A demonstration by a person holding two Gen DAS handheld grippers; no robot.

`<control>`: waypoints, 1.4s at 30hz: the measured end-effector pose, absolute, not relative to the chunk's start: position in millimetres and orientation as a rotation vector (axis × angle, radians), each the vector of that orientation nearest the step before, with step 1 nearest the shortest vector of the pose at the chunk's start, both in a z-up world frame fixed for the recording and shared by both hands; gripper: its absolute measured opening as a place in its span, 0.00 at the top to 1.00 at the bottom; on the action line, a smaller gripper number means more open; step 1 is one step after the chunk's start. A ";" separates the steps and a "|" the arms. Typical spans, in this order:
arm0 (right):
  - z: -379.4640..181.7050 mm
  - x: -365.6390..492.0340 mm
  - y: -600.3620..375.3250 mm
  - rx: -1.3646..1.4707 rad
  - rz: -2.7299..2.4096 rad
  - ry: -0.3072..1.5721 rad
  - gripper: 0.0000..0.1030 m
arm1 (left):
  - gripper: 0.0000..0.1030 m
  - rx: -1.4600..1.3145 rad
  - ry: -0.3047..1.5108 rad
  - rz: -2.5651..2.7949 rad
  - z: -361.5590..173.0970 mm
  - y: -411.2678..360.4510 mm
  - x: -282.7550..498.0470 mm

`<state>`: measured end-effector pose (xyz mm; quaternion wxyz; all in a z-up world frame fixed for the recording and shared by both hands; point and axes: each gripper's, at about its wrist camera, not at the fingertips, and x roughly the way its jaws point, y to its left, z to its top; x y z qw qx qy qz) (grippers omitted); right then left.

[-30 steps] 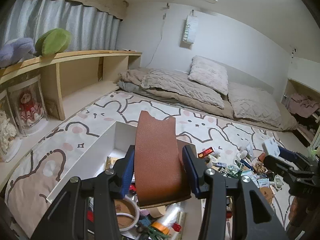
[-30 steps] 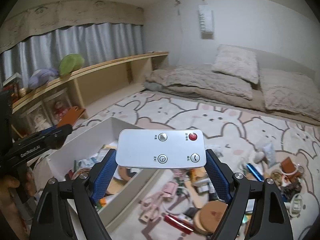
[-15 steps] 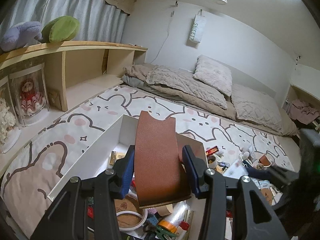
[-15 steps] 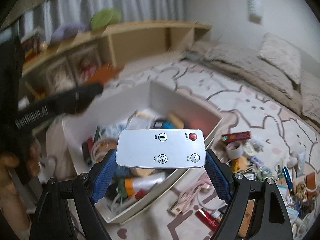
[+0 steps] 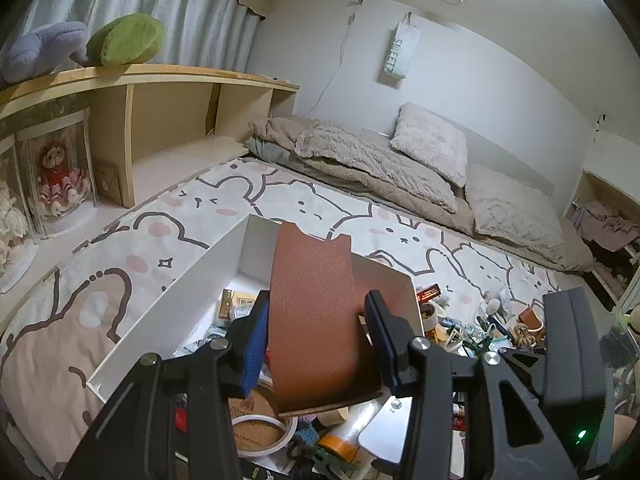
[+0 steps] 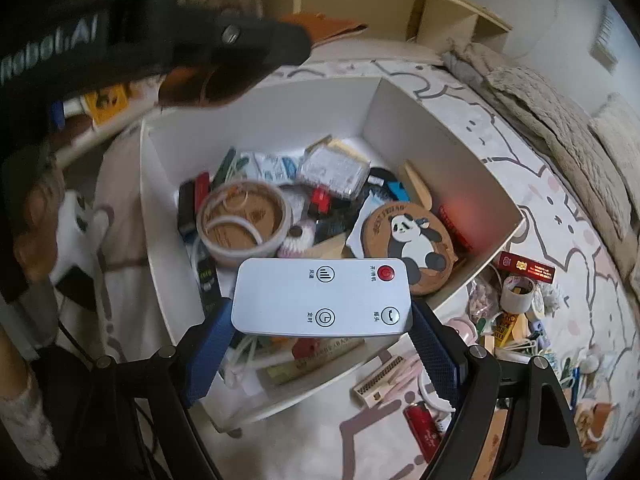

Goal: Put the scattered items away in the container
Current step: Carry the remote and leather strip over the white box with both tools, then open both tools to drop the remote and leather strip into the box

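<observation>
On the bunny rug, my right gripper (image 6: 320, 344), clamping the white remote (image 6: 322, 298), has swung over the white box (image 6: 440, 128) below, ready to drop.

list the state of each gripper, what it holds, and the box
left gripper: shut on brown leather piece, held upright over the box
right gripper: shut on white remote, buttons facing up
white box: open-topped, partly filled
panda coaster: inside the box, tilted

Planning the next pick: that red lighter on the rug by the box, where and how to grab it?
Grip the red lighter across its narrow width at mid-body, coming from straight above. It lies flat on the rug, long axis diagonal, so turn the jaws square to that.
</observation>
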<state>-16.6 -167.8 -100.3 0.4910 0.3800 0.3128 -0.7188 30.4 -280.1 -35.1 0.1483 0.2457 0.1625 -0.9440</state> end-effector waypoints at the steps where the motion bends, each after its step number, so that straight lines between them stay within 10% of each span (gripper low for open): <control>1: -102.2 -16.0 -168.4 0.929 -1.735 0.772 0.16 | 0.55 0.712 0.468 -2.714 -36.0 -280.4 30.0; 21: -108.0 -15.8 -165.0 0.976 -1.661 0.928 0.05 | 0.55 0.959 0.345 -2.734 -65.8 -262.6 15.0; 42: -65.6 -22.0 -122.7 0.930 -1.831 0.664 0.05 | 0.55 1.115 0.273 -2.767 -82.9 -248.2 9.7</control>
